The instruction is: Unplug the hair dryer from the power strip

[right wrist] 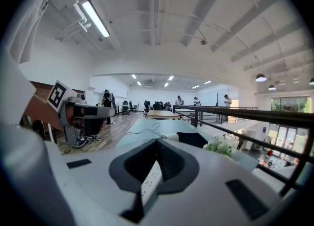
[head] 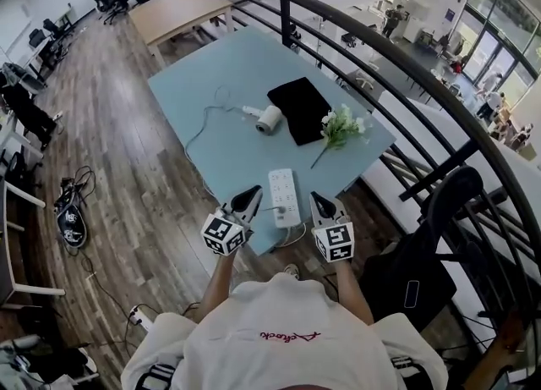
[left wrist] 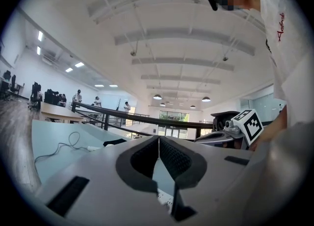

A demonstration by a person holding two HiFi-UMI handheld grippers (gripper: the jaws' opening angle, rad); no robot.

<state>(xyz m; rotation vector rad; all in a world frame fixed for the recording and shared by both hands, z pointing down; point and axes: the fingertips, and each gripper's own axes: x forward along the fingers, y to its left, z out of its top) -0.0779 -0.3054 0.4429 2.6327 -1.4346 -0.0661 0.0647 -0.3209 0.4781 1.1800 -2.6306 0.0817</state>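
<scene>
The shut left tool [head: 252,191] and shut right tool [head: 317,198] might bump the flat white power strip [head: 285,196] off the blue surface [head: 220,71].

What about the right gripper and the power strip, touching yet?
Apart. The head view shows a band of table surface between the right gripper and the power strip, with the gripper off to the strip's side.

Blue table [head: 207,84] w/ black cloth [head: 300,107], white flower sprig [head: 341,126] just beside it; wooden table [head: 177,9] behind, black railing [head: 286,12] at right, cables [head: 72,211] on wood floor
</scene>
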